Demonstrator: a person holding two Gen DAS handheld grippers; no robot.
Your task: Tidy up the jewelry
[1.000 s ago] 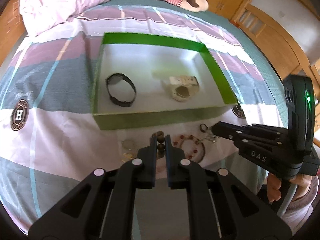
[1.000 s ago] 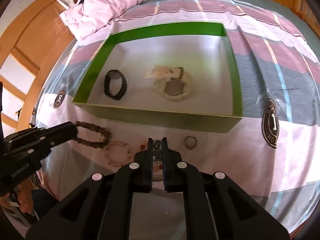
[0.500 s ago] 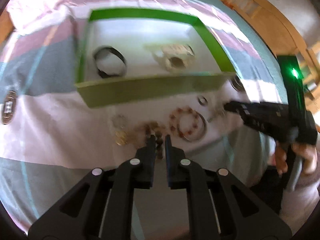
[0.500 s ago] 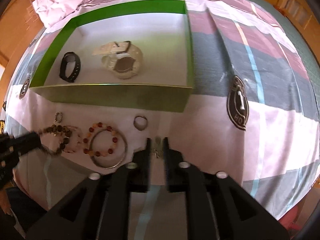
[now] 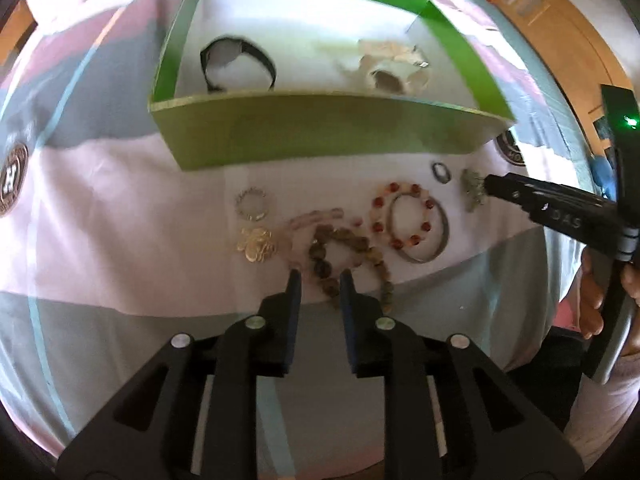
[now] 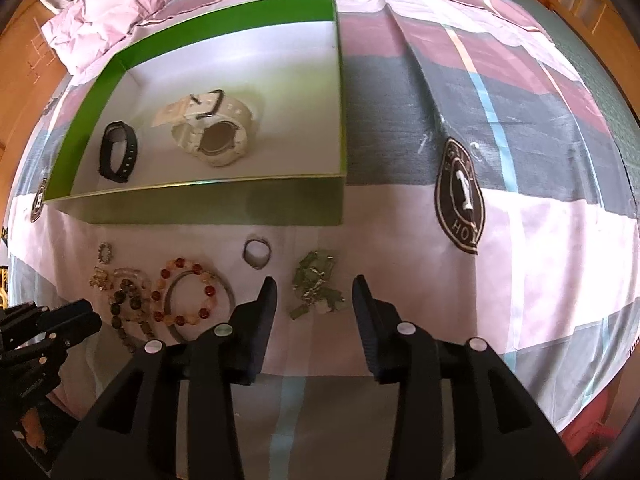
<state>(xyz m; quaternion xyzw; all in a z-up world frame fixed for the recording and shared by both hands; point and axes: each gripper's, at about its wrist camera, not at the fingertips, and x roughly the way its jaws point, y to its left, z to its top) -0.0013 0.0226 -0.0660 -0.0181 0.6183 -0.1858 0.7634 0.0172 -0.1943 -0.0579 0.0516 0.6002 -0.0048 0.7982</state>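
Note:
A green box [image 5: 320, 132] [image 6: 208, 204] holds a black band [image 6: 118, 152] and a white watch [image 6: 212, 132]. In front of it on the bedspread lie a brown bead bracelet [image 5: 348, 256] [image 6: 130, 304], a red bead bracelet over a metal bangle [image 5: 412, 220] [image 6: 192, 296], a ring [image 6: 257, 253], a gold charm [image 5: 256, 243], a small silver ring [image 5: 252, 204] and a greenish chain piece [image 6: 316, 284]. My left gripper [image 5: 318, 280] is open just over the brown beads. My right gripper [image 6: 314, 296] is open around the chain piece.
The striped bedspread [image 6: 520, 240] carries dark round logos [image 6: 460, 208]. A pink pillow [image 6: 120, 4] lies behind the box. Wooden bed rails [image 5: 560, 32] stand to the right. My right gripper also shows at the right of the left wrist view [image 5: 496, 190].
Both grippers have opened. The brown bead bracelet dropped from the left gripper and the chain piece from the right; both now lie on the bedspread. Both grippers moved lower and closer.

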